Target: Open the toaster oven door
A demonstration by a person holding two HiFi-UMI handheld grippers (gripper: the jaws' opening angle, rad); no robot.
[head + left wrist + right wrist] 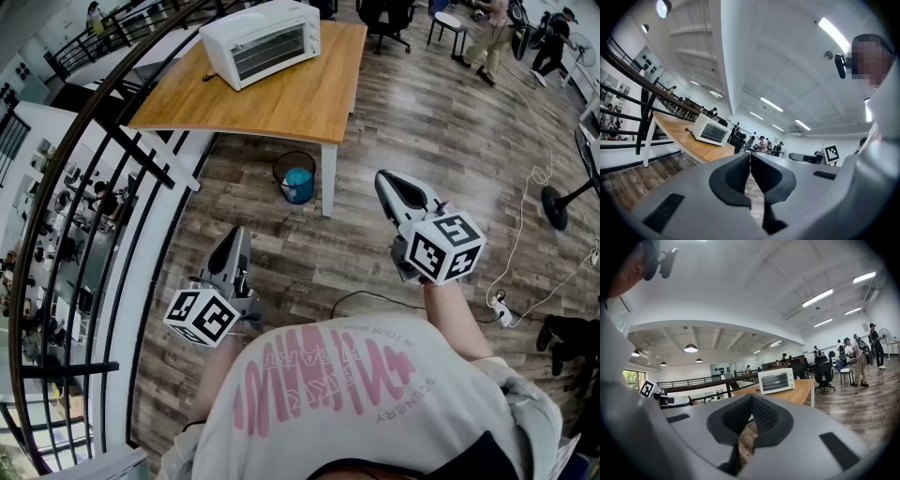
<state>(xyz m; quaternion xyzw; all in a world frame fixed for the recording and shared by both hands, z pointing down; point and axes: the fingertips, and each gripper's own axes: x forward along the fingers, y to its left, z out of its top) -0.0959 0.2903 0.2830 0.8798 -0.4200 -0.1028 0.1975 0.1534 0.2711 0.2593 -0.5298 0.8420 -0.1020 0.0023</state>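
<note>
A white toaster oven [262,39] stands on a wooden table [281,103] some way ahead, its glass door closed. It also shows small in the left gripper view as the toaster oven [711,131] and in the right gripper view as the toaster oven [776,380]. My left gripper [240,234] is held low at the person's left, jaws together, nothing in them. My right gripper [386,180] is raised at the right, also shut and empty. Both are far short of the table, over the wooden floor.
A dark bin with a blue liner [297,178] stands by the white table leg [329,178]. A black curved railing [94,187] runs along the left. Cables [525,253] and a fan base [560,202] lie on the floor at the right. People and office chairs [386,19] are beyond the table.
</note>
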